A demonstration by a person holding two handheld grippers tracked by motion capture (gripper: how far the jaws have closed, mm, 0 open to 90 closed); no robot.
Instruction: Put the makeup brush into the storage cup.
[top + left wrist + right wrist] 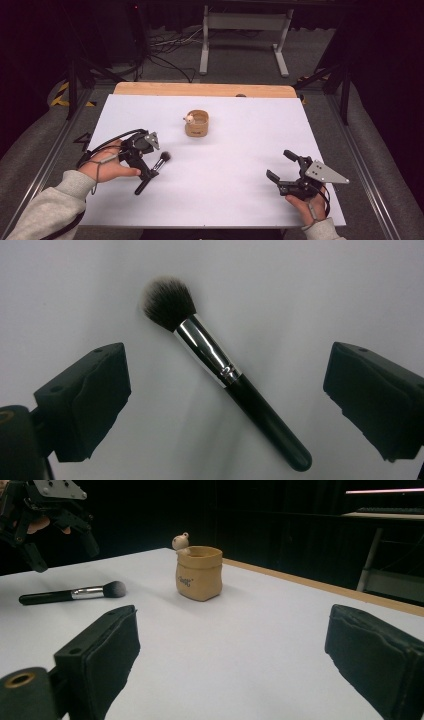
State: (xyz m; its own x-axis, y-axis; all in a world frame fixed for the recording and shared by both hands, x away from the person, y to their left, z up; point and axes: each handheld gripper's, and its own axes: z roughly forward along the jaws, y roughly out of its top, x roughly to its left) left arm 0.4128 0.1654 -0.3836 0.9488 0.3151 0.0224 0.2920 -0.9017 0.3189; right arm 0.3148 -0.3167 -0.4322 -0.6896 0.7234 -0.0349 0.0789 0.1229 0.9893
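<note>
A black-handled makeup brush [161,161] with a silver ferrule and dark, pale-tipped bristles lies flat on the white table [230,150], left of centre. My left gripper [142,165] hovers over it, pointing down. In the left gripper view the brush [225,372] lies slantwise between the wide-apart jaws, and my left gripper [225,370] is open and touches nothing. A tan pot [196,123] with a small pale figure on its rim stands upright at mid-table. My right gripper [279,164] is open near the front right, facing the pot [199,573] and holding nothing.
A wooden strip [205,89] borders the table's far edge. Beyond it are dark floor, cables and a white stand [245,30]. In the right gripper view the brush [72,594] lies left of the pot, under my left gripper [50,520].
</note>
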